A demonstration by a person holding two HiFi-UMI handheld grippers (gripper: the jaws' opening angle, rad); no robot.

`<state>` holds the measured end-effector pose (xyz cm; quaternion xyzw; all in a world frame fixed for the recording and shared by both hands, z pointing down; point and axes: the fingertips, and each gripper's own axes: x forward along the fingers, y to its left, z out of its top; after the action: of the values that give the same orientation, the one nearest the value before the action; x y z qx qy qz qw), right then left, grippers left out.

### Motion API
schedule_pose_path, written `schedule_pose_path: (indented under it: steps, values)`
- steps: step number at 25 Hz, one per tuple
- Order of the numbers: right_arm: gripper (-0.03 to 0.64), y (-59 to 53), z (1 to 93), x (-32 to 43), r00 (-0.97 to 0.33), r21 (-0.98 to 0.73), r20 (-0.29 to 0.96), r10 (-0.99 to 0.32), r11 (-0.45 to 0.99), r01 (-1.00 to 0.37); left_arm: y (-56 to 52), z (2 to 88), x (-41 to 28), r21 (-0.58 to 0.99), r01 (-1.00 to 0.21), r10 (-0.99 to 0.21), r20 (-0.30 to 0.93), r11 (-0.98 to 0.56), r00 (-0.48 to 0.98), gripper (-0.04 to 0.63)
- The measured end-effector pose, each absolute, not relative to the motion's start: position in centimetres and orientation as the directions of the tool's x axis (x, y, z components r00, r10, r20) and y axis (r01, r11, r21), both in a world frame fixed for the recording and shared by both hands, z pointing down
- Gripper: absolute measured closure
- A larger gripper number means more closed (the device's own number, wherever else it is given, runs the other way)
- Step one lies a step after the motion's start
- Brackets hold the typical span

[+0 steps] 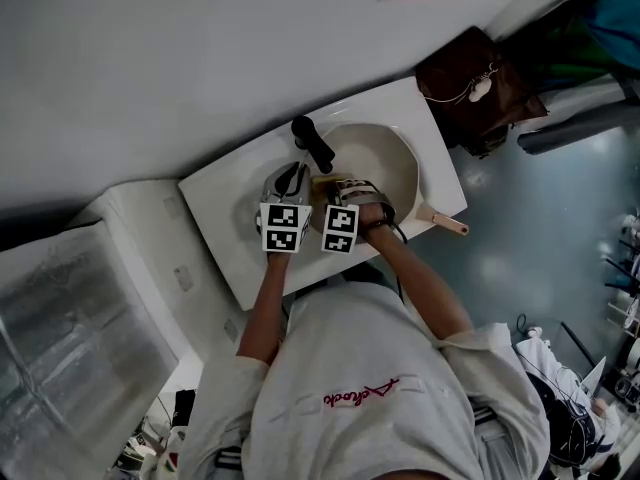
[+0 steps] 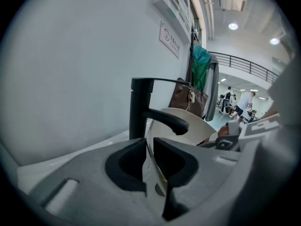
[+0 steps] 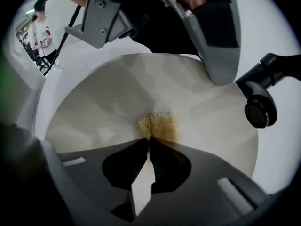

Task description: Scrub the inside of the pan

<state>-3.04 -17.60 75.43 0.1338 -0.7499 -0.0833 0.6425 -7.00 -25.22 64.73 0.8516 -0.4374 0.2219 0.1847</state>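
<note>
"Pan [image 1: 378,160], cream-coloured and round with a pale wooden handle: where is it, and how far along is the scrub?"

"It sits in the white ceramic sink [image 1: 225,213], under the matte black tap [image 1: 312,143]. I'd say the scrubbing is mid-way. The yellow-brown scouring sponge [image 3: 159,126] rests on the pan's inner floor near the centre. The cream lining around it looks even, with no suds or obvious dirt, so I can't judge which parts are done. The side walls probably remain."

"And the fingers?"

"The right gripper [image 3: 148,142] points steeply down with its jaws clenched on the sponge, nearly together, pressing it to the floor. The left gripper [image 2: 151,161] has its jaws narrowly apart, clamped on the thin near rim, one pad inside and one outside, steadying the pan."
</note>
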Motion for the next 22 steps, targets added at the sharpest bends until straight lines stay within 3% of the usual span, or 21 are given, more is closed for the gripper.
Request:
schedule_pose_path:
  steps: [22]
  values:
    - [0.592,-23.5,75.0,4.3,-0.044,0.359,0.926,-0.376,0.908,-0.216,-25.3,64.8,-6.9,0.101,-0.823,-0.657,0.553,-0.559,0.513,0.546]
